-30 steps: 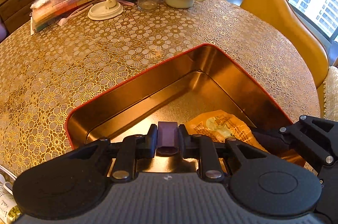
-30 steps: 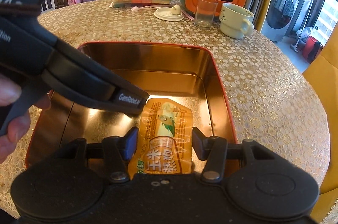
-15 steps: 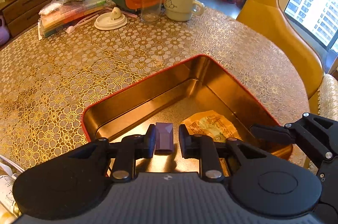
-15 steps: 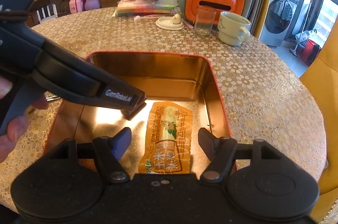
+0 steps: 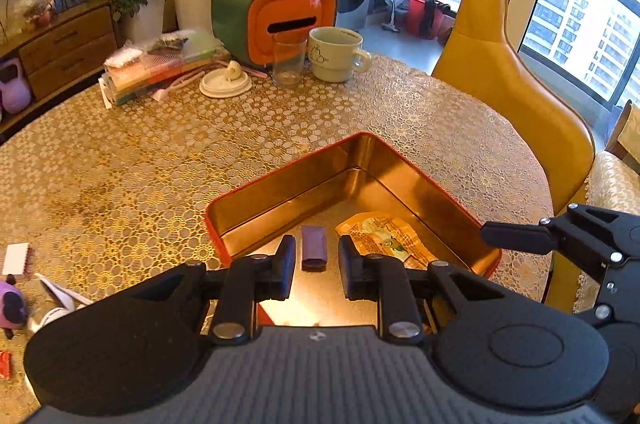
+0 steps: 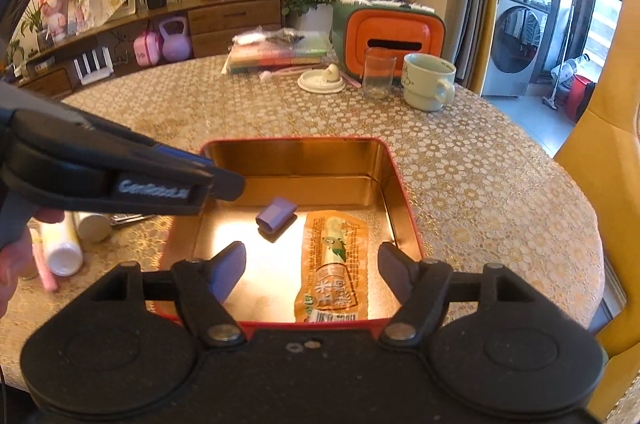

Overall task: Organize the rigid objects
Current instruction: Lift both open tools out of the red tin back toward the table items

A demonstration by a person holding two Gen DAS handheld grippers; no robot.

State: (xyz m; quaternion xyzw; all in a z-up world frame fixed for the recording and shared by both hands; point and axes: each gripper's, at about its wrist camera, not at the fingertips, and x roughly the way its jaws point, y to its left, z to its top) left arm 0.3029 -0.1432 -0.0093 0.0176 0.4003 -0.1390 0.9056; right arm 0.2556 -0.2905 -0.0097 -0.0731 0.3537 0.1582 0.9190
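A red tin (image 5: 288, 164) with a gold inside stands on the patterned round table. On its floor lie a small purple block (image 5: 313, 246) (image 6: 276, 214) and an orange snack packet (image 5: 384, 236) (image 6: 334, 264), side by side. My left gripper (image 5: 317, 248) hovers above the block with its jaws a narrow gap apart and nothing between them. In the right wrist view the left gripper (image 6: 224, 188) is off to the block's left, clear of it. My right gripper (image 6: 312, 256) hangs over the packet. Its jaws are opening wide and its pads do not touch the packet.
At the table's far side stand an orange and green tissue box (image 5: 288, 16), a glass (image 5: 288, 60), a mug (image 5: 336, 54), a white lid (image 5: 225, 84) and stacked coloured boxes (image 5: 160, 64). A yellow chair (image 5: 500, 72) stands right. White tubes (image 6: 62, 248) lie left of the tin.
The left jaws let go of the purple block, which now lies on the tin floor. The right jaws spread away from the packet. Both grippers rose and drew back.
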